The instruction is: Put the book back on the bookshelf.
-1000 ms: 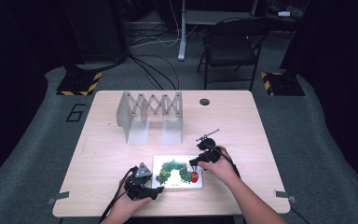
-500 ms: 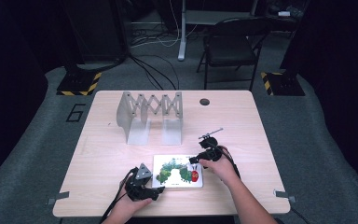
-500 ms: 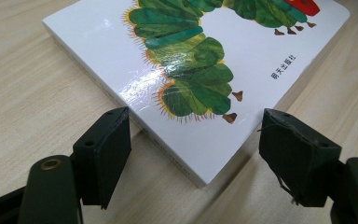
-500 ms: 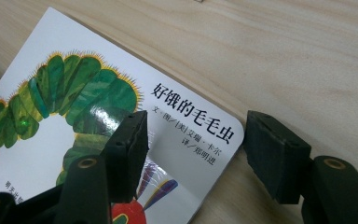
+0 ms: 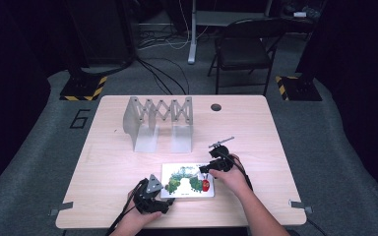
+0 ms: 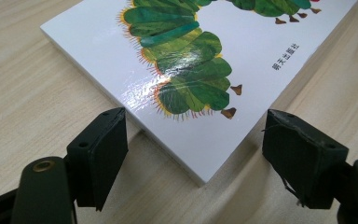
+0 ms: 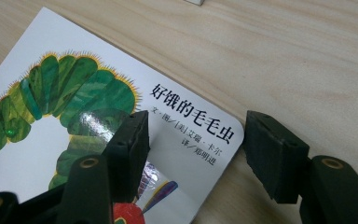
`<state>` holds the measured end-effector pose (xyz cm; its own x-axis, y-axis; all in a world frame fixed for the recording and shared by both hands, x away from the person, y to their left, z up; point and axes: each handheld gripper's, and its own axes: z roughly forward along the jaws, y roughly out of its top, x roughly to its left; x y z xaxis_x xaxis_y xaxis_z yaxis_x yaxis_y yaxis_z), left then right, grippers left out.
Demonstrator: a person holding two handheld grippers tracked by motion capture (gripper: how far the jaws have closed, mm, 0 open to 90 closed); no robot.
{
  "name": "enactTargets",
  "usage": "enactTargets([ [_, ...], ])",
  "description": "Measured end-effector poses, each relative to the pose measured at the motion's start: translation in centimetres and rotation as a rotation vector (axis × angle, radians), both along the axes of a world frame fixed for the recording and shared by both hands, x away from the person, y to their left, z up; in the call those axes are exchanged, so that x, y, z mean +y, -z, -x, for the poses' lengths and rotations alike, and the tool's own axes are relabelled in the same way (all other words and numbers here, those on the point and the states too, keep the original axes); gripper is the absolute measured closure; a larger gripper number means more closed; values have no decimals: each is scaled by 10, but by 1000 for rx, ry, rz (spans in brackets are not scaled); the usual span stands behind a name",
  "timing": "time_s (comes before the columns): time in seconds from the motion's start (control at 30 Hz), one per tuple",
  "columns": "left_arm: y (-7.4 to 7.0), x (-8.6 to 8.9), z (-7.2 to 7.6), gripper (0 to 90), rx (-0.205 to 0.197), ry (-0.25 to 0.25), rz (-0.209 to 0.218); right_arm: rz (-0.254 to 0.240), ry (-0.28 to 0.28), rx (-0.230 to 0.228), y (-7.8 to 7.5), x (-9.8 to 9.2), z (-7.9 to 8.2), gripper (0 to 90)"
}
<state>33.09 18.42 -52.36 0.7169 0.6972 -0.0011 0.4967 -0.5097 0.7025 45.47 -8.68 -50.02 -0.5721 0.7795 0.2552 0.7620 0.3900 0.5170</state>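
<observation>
Your picture book (image 5: pixel 187 180) lies flat near the table's (image 5: pixel 108 162) front edge, long axis left–right, a gripper at each end. Your left gripper (image 6: pixel 196 154) straddles its near-left corner, jaws apart; your right gripper (image 7: pixel 196 154) hangs over the far-right corner, jaws apart — neither is clamped. You have one book, one folding metal rack (image 5: pixel 160 120) far behind it, two grippers.

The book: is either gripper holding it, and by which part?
Nothing is held. The book lies flat; the left gripper stands open at one corner, the right gripper open at another.
</observation>
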Motion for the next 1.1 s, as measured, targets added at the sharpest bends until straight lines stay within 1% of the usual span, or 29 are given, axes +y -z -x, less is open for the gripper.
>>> enactTargets([
  [0.03,0,0,0,220,1,12,-14,1,-4,-4,0,-1,0,410],
  [0.07,1,-2,1,205,-6,6,-6,-3,-2,-2,0,-1,0,411],
  [0.13,1,-2,1,182,-3,9,-12,-4,0,1,-1,-2,0,413],
  [0.27,1,-3,1,182,1,4,-7,-6,-1,-2,-1,-2,0,414],
  [0.3,1,-3,2,182,-8,-2,-7,-5,-1,-2,-2,-2,1,415],
  [0.33,1,-3,2,182,-2,0,-9,-8,1,-2,-2,-2,1,416],
  [0.4,1,-3,1,182,-11,-3,-10,-9,3,-6,-3,-2,1,415],
  [0.47,1,-3,2,182,-7,-6,-5,-13,1,-9,-4,-3,2,416],
  [0.53,1,-3,2,182,-9,-6,-8,-18,3,-5,-5,-3,2,416],
  [0.57,1,-3,2,181,-8,-8,-4,-24,15,2,-6,-3,3,417],
  [0.6,1,-3,2,181,-11,-7,-7,-24,4,-10,-6,-4,2,418],
  [0.67,1,-3,2,180,-10,-8,-5,-28,1,-8,-7,-5,2,418],
  [0.77,2,-3,2,176,-18,-8,-2,-26,7,-4,-8,-4,3,418],
  [0.87,2,-4,2,173,-14,-9,-1,-22,4,-13,-9,-4,3,418],
  [0.93,2,-4,2,172,-16,-13,-1,-20,-3,-14,-9,-4,3,418],
  [1.07,2,-4,2,170,-12,-14,-3,-21,7,-10,-11,-3,4,419],
  [1.1,2,-4,2,170,-12,-15,-3,-16,1,-11,-11,-4,3,420],
])
